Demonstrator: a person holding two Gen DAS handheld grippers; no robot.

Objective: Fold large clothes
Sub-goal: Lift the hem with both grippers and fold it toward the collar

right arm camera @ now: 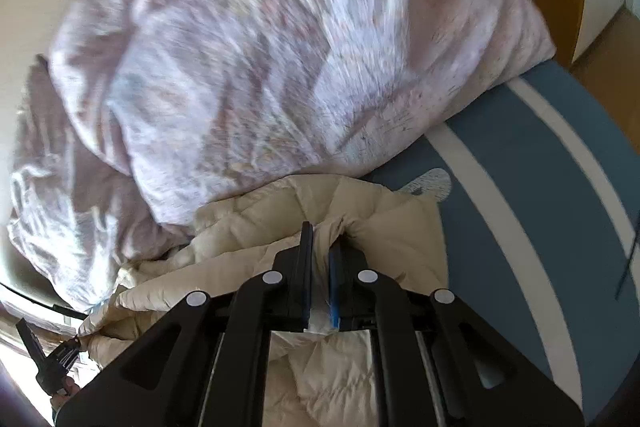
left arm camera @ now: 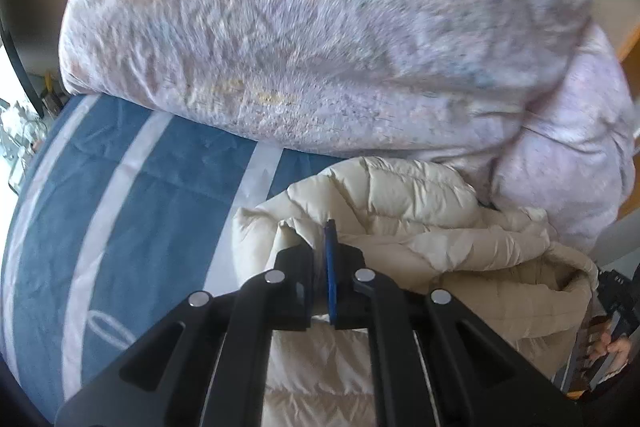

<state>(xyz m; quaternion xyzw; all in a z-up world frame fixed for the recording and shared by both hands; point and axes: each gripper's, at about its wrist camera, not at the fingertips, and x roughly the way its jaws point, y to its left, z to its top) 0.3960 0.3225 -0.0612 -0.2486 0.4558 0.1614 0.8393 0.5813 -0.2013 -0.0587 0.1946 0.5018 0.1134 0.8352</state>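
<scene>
Beyond both tongs a bulky floral duvet (left arm camera: pixel 320 39) is heaped on the blue striped bed sheet (left arm camera: pixel 132 195). The cream down jacket (left arm camera: pixel 420 211) lies just beneath them: light, puffy, slippery, best gripped at hems. Left tongs (left arm camera: pixel 329 259) and right tongs (right arm camera: pixel 322 259) are clamped on its edge.

Support: bed (left arm camera: pixel 132 195), covered by a blue sheet with broad white stripes.
Far side: bulky pale pink patterned duvet (left arm camera: pixel 320 39), heaped on the sheet; print blurred, pattern unclear.
Near side: cream quilted puffer jacket (left arm camera: pixel 420 211), bunched on the sheet and touching the duvet's front edge.
Sheet marking: white oval emblem (right arm camera: pixel 430 183) just beside the jacket.
</scene>
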